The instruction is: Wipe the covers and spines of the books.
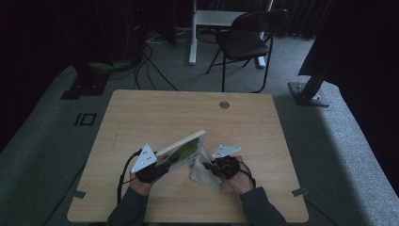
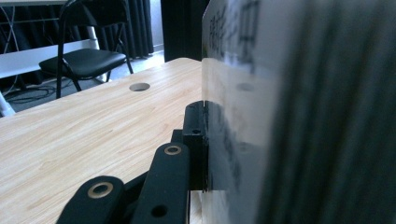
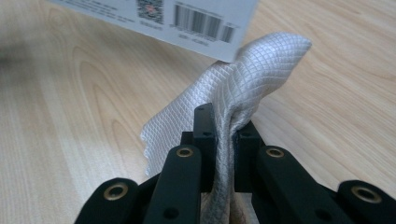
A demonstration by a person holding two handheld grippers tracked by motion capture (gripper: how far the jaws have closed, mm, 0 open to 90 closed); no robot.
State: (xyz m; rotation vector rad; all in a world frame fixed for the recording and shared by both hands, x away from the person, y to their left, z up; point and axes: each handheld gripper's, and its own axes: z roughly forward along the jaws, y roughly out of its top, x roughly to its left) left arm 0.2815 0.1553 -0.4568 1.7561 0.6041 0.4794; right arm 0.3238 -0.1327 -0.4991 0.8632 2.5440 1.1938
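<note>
- Left gripper (image 1: 162,165) has its jaws clamped on the near-left end of the book (image 1: 183,149), and the book slants up off the worktop (image 1: 155,110), its far end the higher one.
- In the left gripper view the book's (image 2: 243,130) pale cover stands right against the one black jaw that shows, blurred print running across it; the other jaw is hidden behind the book.
- Right gripper (image 1: 214,165) sits just right of the book, jaws pinched together on the white cloth (image 1: 203,170).
- Close up in the right gripper view, the cloth (image 3: 233,98) is squeezed between the two black jaws; its quilted weave bunches and rises past them toward the book.
- There the book's (image 3: 187,14) white cover with barcode and square code hangs just above the cloth's top fold; whether they touch I cannot tell.
- From the high view, the cloth drapes from beneath the book's right edge down onto the worktop.
- The round cable hole (image 1: 224,105) lies well beyond the book, near the worktop's far edge.
- Farther back from the book, a black chair (image 1: 244,42) stands on the grey floor.
</note>
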